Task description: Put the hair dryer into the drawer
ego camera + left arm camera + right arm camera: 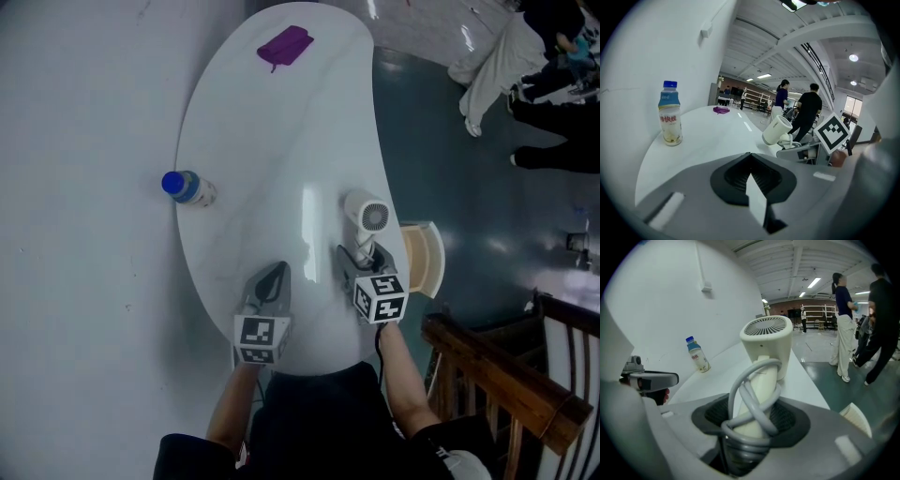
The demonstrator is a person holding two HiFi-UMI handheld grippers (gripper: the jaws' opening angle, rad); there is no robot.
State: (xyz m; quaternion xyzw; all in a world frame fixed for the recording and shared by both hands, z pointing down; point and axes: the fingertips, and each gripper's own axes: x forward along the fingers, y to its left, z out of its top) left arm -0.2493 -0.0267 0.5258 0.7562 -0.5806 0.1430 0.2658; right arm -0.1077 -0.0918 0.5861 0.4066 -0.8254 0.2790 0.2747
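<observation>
**Insp. A:** Right gripper (752, 427), state?

**Insp. B:** It was clamped on the handle of the hair dryer (766, 341). The cord (751, 394) was wound round the handle and caught in the same grip. Jaws stood wide, as the handle is thick. The dryer head pointed away from the operator, over the table (244, 141) nr its right edge.

**A:** Drawer?

**B:** The drawer (424, 258) was pulled open at the table's right side, just beside the dryer. Its inside wasn't visible.

**A:** Left gripper (270, 284)?

**B:** Jaws were together w/ nothing in them. It sat low over the table, apart from the dryer.

**A:** Recs for the step?

**B:** I judged the step to be the carry to the drawer.
- Lift clear of the table edge before swinging right.
- Lay the dryer flat and lengthways, since upright it'd prob. stop the drawer closing.
- Keep the cord loops inside the grip so none hang over the drawer front.
- Lower it to the drawer floor before letting go, no drop.
- The left gripper could steady the drawer front.

The bottle (187, 187) and the purple item (284, 45) were well apart from the path, so no obstruction.
</observation>
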